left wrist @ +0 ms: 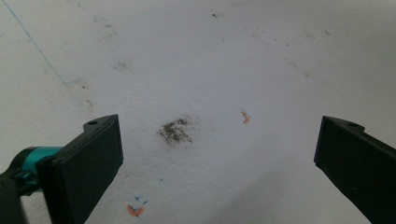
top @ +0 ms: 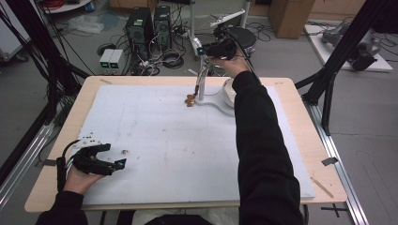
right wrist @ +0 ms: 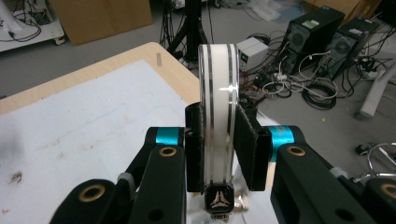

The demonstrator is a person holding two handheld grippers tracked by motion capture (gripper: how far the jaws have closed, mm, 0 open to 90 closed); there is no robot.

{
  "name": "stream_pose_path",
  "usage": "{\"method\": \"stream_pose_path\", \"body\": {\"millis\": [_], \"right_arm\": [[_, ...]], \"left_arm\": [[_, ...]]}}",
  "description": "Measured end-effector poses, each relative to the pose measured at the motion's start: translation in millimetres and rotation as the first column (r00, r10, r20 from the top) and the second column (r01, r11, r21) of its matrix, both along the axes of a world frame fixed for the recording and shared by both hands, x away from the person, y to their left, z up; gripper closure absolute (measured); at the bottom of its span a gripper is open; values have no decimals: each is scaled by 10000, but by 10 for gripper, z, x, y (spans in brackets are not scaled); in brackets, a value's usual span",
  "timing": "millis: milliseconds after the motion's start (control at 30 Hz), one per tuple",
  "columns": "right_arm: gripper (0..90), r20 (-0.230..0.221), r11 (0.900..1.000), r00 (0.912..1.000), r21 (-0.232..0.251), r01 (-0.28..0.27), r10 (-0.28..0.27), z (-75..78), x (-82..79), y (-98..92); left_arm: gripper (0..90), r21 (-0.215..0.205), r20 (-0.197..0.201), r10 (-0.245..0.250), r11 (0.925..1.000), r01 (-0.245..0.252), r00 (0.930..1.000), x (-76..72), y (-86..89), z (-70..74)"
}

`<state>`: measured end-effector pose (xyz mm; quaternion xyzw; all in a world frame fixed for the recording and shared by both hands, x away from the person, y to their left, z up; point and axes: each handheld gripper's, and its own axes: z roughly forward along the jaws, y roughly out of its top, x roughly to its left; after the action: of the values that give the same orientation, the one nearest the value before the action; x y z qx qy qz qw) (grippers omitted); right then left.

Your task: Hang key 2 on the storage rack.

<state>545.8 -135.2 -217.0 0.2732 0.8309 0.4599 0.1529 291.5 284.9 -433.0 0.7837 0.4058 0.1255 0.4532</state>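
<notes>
Between right gripper (right wrist: 219, 140) pads: white stand (right wrist: 218, 93).

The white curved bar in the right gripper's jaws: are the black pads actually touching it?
Touching. The right gripper view shows both pads pressed flat against the white curved bar, no gap on either side.

The person wore long black sleeves (top: 263, 154) on both forearms. Each hand carried a black two-jaw gripper. The left gripper (top: 119, 164) had a grey three-cornered plate (top: 87, 140) on top, dotted with small dark marks, and a black cable (top: 61, 164) looped beside it. Its flat rectangular black jaws each bore a small round screw hole near the top corner, with a teal metallic collar behind one. The right gripper (right wrist: 219, 144) showed black linkage arms with brass-coloured pivot rings, teal collars on both sides, and rough black pads (right wrist: 252, 144).
</notes>
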Motion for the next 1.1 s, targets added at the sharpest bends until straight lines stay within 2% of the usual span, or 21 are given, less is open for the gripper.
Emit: {"method": "stream_pose_path", "body": {"millis": [133, 333, 467, 567, 700, 767, 833, 933, 1000, 1100], "right_arm": [[747, -89, 10000, 9999, 52, 76, -75, -60, -16, -51], [734, -85, 9999, 9999, 85, 78, -77, -63, -31, -73], [530, -170, 9991, 9998, 412, 46, -39, -31, -58, -96], [436, -84, 9989, 10000, 468, -11, 15, 7, -103, -112], [285, 230, 9996, 9997, 263, 92, -98, 40, -175, -132], [200, 448, 9987, 9986, 448, 262, -282, 39, -214, -160], [136, 475, 9982, 9982, 478, 352, -375, 19, -239, -192], [100, 356, 9987, 9984, 284, 428, -438, -31, -260, -240], [6, 187, 9978, 9979, 244, 615, -619, -69, -268, -273], [6, -126, 9961, 9961, -76, 878, -879, -112, -278, -303]], "left_arm": [[17, 22, 18, 11, 10000, -11, 10000, 2, -5, 3], [17, 49, 16, 3, 10000, -3, 10000, 5, -7, 2], [17, 32, 36, -16, 10000, 15, 10000, 4, -5, 5], [17, 68, 37, -26, 10000, 25, 10000, 5, -6, 5], [17, 50, 25, -13, 10000, 13, 10000, 0, -11, 7], [17, 44, 30, -23, 10000, 22, 10000, 2, -15, 6], [17, 23, 35, -10, 10000, 10, 10000, 2, -20, 8], [17, 69, 59, -24, 10000, 23, 10000, 5, -21, 9], [17, 43, 51, -7, 10000, 6, 10000, 7, -24, 7], [17, 107, 63, -30, 9999, 30, 10000, 9, -24, 6]]}}
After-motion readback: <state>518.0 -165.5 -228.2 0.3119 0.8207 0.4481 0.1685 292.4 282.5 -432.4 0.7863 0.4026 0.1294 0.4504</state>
